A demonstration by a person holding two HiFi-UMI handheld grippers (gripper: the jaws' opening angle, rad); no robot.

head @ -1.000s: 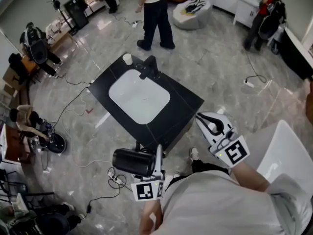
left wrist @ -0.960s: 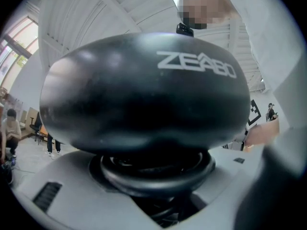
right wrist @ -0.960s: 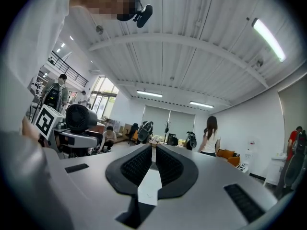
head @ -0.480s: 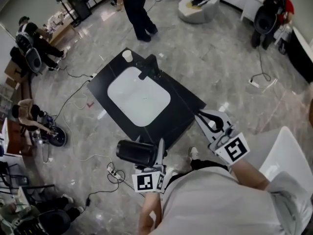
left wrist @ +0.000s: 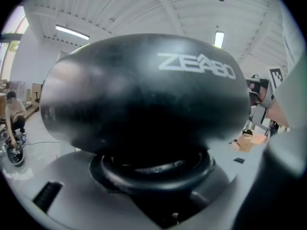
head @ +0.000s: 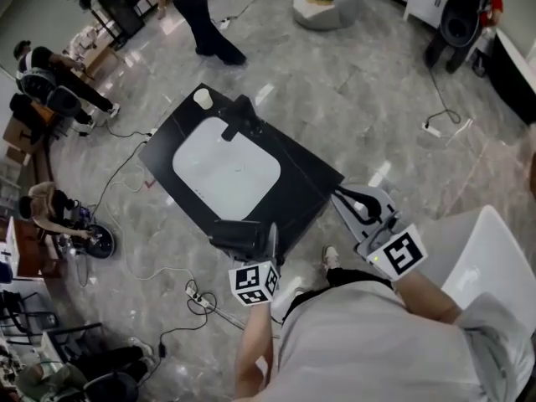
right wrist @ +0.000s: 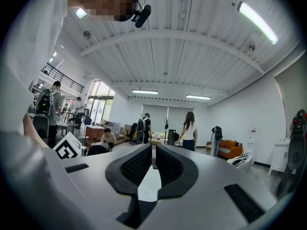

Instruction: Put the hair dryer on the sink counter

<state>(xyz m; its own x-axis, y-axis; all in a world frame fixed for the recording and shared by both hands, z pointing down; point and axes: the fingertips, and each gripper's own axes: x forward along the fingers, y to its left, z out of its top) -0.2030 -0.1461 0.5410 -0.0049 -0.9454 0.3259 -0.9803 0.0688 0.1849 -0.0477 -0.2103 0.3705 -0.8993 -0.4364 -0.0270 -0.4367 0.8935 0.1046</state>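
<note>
**HAIR DRYER BROUGHT TO NEAR EDGE OF TABLE, RELEASE OUTSTANDING**

Head view. Found the hair dryer (head: 237, 237) clamped in the left tool (head: 261, 243), now overlapping the near edge of the black table (head: 306, 182). A second ago, recorded short of that edge, over bare floor (head: 377, 99). Judged as the final approach, with set-down and release still to come. Unable to confirm contact with the table surface. Observed the right tool (head: 350, 199) just off the table's right corner, closed and carrying nothing. Noted a glossy black slab top and a white rounded-rectangle basin (head: 226, 167) sunk into it. Also noted a black faucet (head: 240, 117) and a pale cup (head: 202, 99) at the far side.

Left gripper view. Filled almost wholly by the hair dryer (left wrist: 144, 95): smooth black body, bulbous, with pale lettering. Narrows below to a ringed collar seated between grey moulded jaws that press on it.

Right gripper view. Shows the right tool (right wrist: 152, 162) with jaws meeting along a thin seam. Black ribbed pads set in grey plastic, with nothing between.
</note>
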